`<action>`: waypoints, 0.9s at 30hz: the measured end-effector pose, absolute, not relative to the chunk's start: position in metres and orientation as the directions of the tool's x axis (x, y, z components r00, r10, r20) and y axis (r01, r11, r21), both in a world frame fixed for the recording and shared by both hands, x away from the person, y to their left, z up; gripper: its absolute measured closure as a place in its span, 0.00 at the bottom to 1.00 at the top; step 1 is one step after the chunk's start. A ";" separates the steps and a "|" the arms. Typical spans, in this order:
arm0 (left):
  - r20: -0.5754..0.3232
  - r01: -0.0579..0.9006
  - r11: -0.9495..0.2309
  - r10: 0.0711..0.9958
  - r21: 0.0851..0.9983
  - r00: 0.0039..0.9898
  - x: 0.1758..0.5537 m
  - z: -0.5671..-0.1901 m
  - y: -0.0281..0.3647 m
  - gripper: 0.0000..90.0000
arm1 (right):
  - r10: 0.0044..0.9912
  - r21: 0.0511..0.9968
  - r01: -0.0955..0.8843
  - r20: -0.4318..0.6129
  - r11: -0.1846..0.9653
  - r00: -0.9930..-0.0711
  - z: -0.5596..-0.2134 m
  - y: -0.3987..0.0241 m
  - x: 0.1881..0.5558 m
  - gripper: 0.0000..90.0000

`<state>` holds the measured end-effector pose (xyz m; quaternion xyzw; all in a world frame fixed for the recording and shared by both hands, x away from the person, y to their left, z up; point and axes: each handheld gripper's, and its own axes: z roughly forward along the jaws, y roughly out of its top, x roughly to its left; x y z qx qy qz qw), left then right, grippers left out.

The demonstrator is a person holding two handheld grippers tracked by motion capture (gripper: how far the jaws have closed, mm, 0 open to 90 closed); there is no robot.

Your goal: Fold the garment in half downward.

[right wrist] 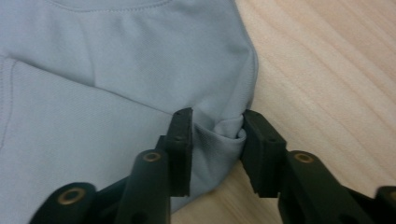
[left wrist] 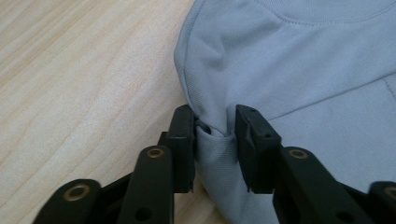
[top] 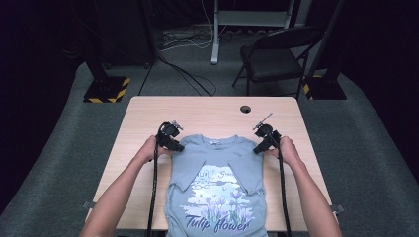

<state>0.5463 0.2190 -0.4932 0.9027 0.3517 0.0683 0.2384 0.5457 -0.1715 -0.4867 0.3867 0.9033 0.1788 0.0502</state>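
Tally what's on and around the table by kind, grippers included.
T-shirt: 1, light blue
Grippers: 2, left gripper and right gripper, each pinching a shoulder edge of the shirt
Table: 1
Folding chair: 1
Total: 5

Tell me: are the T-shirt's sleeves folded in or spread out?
Folded in. In the high view both sleeves lie across the front of the T-shirt, their cuffs angled toward the print, and the sides run straight down.

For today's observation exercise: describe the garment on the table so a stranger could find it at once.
On the light wooden table, between the left gripper and right gripper, lies a pale blue T-shirt. Its sleeves are folded inward, and its flower print reads "Tulip flower".
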 end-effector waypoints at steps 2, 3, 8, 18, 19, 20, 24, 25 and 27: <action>-0.052 0.605 -0.634 0.669 0.483 0.742 0.546 -0.493 0.219 0.80 | 0.710 0.369 0.678 0.063 0.637 -0.701 -0.487 -0.172 0.545 0.82; -0.057 0.609 -0.626 0.673 0.487 0.737 0.546 -0.494 0.219 0.82 | 0.711 0.374 0.680 0.072 0.631 -0.700 -0.487 -0.172 0.544 0.85; -0.058 0.610 -0.615 0.678 0.500 0.732 0.542 -0.495 0.218 0.88 | 0.714 0.407 0.683 0.098 0.607 -0.693 -0.489 -0.176 0.540 0.90; 0.052 0.551 -0.680 0.651 0.484 0.757 0.534 -0.493 0.209 0.89 | 0.715 0.407 0.659 0.020 0.632 -0.698 -0.488 -0.168 0.533 0.91; 0.059 0.544 -0.683 0.648 0.488 0.759 0.534 -0.493 0.209 0.89 | 0.719 0.410 0.660 0.014 0.629 -0.694 -0.488 -0.168 0.532 0.91; 0.061 0.542 -0.682 0.647 0.491 0.760 0.533 -0.493 0.209 0.89 | 0.720 0.411 0.659 0.009 0.630 -0.694 -0.488 -0.167 0.532 0.91; 0.045 0.546 -0.667 0.653 0.508 0.756 0.534 -0.494 0.211 0.89 | 0.720 0.418 0.648 -0.021 0.636 -0.694 -0.488 -0.165 0.529 0.92; 0.046 0.546 -0.666 0.655 0.508 0.755 0.534 -0.494 0.210 0.89 | 0.720 0.418 0.647 -0.024 0.638 -0.694 -0.488 -0.165 0.528 0.92; 0.055 0.543 -0.665 0.657 0.513 0.752 0.534 -0.494 0.209 0.89 | 0.721 0.422 0.646 -0.026 0.635 -0.692 -0.489 -0.165 0.528 0.92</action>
